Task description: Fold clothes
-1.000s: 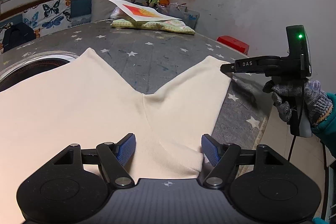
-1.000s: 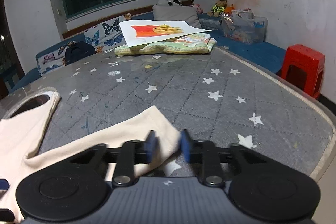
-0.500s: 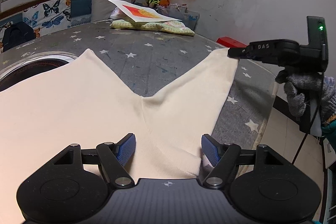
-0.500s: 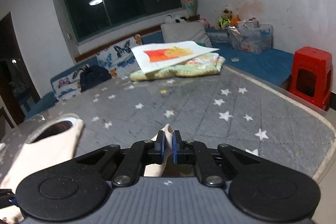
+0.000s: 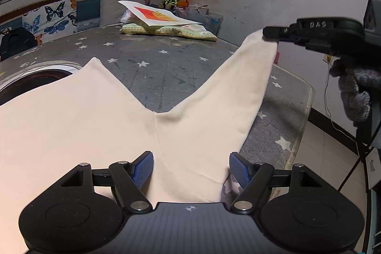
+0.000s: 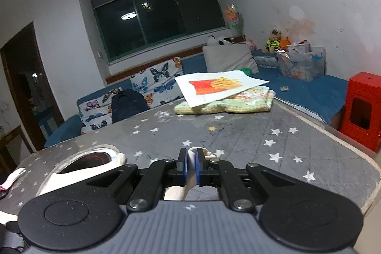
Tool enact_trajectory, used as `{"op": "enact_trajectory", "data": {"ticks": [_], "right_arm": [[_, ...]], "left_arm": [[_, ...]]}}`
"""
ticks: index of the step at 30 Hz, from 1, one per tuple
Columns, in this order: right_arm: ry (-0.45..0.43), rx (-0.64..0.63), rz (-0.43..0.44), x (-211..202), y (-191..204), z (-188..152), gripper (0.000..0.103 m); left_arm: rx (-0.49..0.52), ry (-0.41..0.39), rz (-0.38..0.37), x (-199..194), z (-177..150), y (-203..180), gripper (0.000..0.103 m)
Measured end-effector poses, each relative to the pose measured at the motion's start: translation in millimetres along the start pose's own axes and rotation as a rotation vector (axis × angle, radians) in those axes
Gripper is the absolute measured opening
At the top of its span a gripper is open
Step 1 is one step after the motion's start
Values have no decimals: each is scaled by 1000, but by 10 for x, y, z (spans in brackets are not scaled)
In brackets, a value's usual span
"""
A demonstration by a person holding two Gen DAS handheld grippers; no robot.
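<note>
Since a second ago my right gripper [image 6: 189, 166] has closed on the cuff of the sleeve [image 5: 228, 97] and carried it up off the table; back then the cuff lay flat between spread pads. In the left wrist view the right gripper [image 5: 273, 36] sits at the upper right of the frame, and the sleeve climbs toward it from the middle of the picture, hanging clear of the star-patterned table cover [image 5: 152, 66] along its upper stretch. In the right wrist view a strip of cream cloth is pinched between the blue pads [image 6: 182, 164], with the rest dropping out of sight under the tool.

My left gripper [image 5: 191, 168] is spread wide at the bottom centre of its own frame, pads apart and gripping nothing. The cream sweatshirt [image 5: 78, 125] lies flat across the left and centre of that frame; its cloth runs between the two open pads, at the spot where sleeve meets body. I cannot tell whether the pads touch the cloth. The neckline [image 6: 95, 158] shows at the lower left of the right wrist view.

At the far end of the table, upper centre, a french-fries print [image 5: 158, 16] rests on folded patterned cloth [image 5: 171, 30].
</note>
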State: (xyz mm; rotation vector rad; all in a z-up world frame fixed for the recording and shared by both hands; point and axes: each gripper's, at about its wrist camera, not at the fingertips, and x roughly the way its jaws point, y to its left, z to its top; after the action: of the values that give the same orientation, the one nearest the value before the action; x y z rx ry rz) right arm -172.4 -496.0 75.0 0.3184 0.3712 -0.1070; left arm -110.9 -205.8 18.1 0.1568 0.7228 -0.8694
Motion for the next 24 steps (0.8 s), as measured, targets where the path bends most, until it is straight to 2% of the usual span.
{"op": "enact_trajectory", "data": {"ticks": [7,15,20,24], "right_arm": [[-42,-45,36,-99,173,132,5],[-48,-67,23,-88,228,173,5],[-60,-86,-13,-93,201,191,5],[-24,-95,-90,9,56,90,5]], "left_arm": [[2,-4,-10,7,-18,12,74],[-3,-7,-19,-1,-28,29,75],[-5,-8,-22,-8,-40,44,76],[3,-10,-21,-16,-54,36,76]]}}
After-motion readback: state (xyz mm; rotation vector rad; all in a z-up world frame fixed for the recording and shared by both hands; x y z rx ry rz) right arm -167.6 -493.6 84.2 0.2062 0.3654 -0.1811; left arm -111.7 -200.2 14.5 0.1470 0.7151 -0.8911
